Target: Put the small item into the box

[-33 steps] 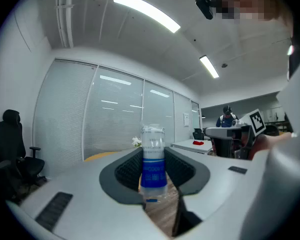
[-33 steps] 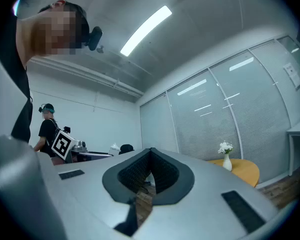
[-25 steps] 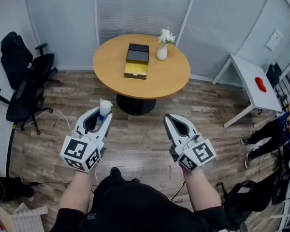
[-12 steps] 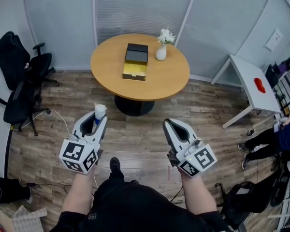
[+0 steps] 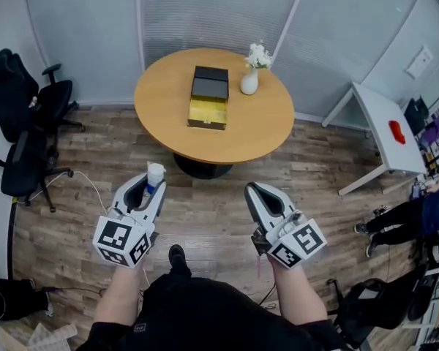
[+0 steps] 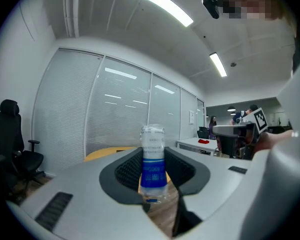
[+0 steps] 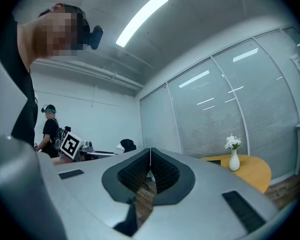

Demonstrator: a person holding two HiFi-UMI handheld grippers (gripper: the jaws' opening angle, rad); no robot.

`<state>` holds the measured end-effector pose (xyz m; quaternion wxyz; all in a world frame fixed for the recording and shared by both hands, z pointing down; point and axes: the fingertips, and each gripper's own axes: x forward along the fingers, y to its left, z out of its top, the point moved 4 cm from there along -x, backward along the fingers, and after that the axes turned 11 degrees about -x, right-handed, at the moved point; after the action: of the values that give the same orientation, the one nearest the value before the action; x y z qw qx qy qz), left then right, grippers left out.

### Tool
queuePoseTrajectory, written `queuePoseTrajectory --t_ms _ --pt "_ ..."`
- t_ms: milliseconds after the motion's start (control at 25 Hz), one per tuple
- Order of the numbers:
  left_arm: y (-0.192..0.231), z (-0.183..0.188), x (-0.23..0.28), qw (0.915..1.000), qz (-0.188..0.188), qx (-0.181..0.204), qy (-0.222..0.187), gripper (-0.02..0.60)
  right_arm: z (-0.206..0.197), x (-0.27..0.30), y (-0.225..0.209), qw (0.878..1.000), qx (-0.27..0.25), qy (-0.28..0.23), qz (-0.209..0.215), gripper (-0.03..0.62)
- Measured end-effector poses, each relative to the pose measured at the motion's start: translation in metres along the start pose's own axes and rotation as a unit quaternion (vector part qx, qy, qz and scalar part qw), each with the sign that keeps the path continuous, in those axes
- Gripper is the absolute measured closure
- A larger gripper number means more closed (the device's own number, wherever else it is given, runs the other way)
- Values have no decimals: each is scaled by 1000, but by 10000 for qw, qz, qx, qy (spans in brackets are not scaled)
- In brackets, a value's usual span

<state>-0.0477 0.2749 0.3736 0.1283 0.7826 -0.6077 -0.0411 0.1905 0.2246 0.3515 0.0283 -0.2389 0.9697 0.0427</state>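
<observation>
Short of the round table (image 5: 263, 123) (the black-and-yellow box (image 5: 208, 93) sits on it), the right gripper (image 5: 250, 189) has its jaws together, empty. The left gripper (image 5: 152, 183) is clamped on the small bottle (image 6: 153, 164), upright, clear with a blue label.

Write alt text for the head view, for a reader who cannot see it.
A person, seen from above, holds a small bottle between the jaws of the left gripper, while the right gripper is shut and empty. Ahead stands a round wooden table bearing a black-and-yellow box and a white vase of flowers.
</observation>
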Motion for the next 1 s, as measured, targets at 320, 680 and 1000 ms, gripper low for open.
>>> queuePoseTrajectory --t_ms 320,680,1000 --pt "60 19 37 9998 -179 -115 -8 445 0 79 -18 10000 -30 75 44 557" --pt "113 35 40 9997 -221 -71 -84 445 5 138 -13 9999 -62 33 76 558" --pt "132 38 39 9997 -216 -104 -80 445 2 168 -8 9996 -70 100 261 557"
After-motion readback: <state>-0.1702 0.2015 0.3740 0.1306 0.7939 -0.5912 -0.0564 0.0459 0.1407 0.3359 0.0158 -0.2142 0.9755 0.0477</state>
